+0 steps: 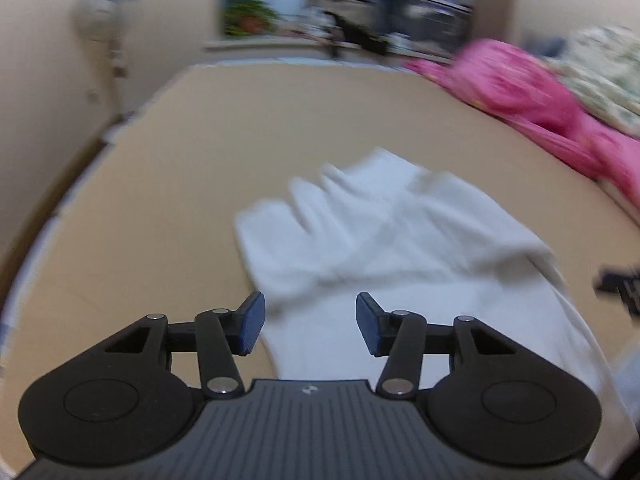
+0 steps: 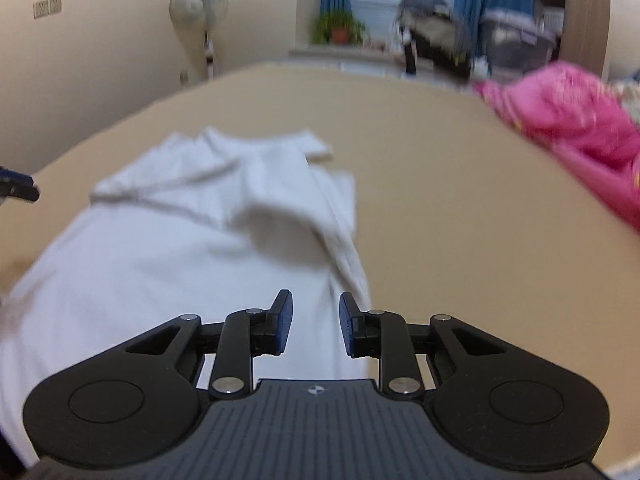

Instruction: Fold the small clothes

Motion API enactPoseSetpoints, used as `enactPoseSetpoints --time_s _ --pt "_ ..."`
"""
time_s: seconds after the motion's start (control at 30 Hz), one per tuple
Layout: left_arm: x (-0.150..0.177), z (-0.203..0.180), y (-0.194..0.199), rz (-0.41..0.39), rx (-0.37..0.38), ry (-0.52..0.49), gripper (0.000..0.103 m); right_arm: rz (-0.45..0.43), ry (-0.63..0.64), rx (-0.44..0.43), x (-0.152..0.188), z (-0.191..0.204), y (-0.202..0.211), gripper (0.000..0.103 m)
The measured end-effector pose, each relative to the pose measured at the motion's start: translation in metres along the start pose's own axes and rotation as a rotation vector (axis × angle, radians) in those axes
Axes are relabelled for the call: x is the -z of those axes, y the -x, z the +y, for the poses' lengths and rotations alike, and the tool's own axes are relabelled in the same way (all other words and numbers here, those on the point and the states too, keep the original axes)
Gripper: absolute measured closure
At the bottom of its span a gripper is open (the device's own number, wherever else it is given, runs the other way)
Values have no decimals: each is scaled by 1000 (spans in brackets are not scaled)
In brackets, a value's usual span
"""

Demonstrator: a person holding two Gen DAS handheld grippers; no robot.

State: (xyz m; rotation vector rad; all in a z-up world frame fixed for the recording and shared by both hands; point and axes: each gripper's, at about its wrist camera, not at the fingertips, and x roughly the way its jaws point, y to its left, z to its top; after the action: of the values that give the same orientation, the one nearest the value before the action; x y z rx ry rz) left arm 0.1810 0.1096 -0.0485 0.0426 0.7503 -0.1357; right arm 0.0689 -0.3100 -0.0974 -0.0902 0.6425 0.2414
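A small white garment lies rumpled on the tan bed surface, its far part folded over on itself. My left gripper hovers above its near left part, open, with nothing between the blue pads. In the right wrist view the same white garment fills the left and middle. My right gripper hangs over its right edge, jaws apart and empty. The tip of the left gripper shows at the far left edge.
A pink blanket and a floral cloth are heaped at the right of the bed. A standing fan is by the wall at the back left. A window sill with a plant and clutter lies beyond the bed.
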Motion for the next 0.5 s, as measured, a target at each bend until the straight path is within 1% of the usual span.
enactPoseSetpoints --time_s 0.03,0.1,0.13,0.17,0.2,0.23,0.27,0.3,0.33,0.37,0.43,0.5 --pt "-16 2 -3 -26 -60 19 47 -14 19 -9 -7 11 -8 77" --pt "-35 10 -4 -86 -104 81 47 -26 71 -17 -18 32 -31 77" --pt "-39 16 -7 -128 -124 116 46 -25 89 -23 -22 42 -40 77" --pt "-35 22 -9 -173 -153 146 41 -21 99 -27 -25 49 -48 77" --pt "-26 26 -15 -194 -185 163 39 -17 115 -25 -27 57 -56 77" --pt "-24 29 -22 -132 -222 163 38 -18 140 -21 -30 66 -64 77" --pt "-28 31 -36 -40 -263 182 40 -18 167 -16 -35 74 -72 77" --pt "-29 38 -38 -40 -253 237 39 -13 189 -22 -39 82 -81 77" --pt "-30 44 -39 -63 -230 285 39 -12 209 -37 -42 89 -93 77" --pt "-34 47 -40 -66 -228 305 39 -18 237 -48 -47 98 -108 77" --pt "-41 48 -45 -82 -238 296 39 -33 300 -58 -51 115 -127 77" --pt "-44 44 -52 -89 -264 260 38 -19 336 -86 -59 130 -150 77"
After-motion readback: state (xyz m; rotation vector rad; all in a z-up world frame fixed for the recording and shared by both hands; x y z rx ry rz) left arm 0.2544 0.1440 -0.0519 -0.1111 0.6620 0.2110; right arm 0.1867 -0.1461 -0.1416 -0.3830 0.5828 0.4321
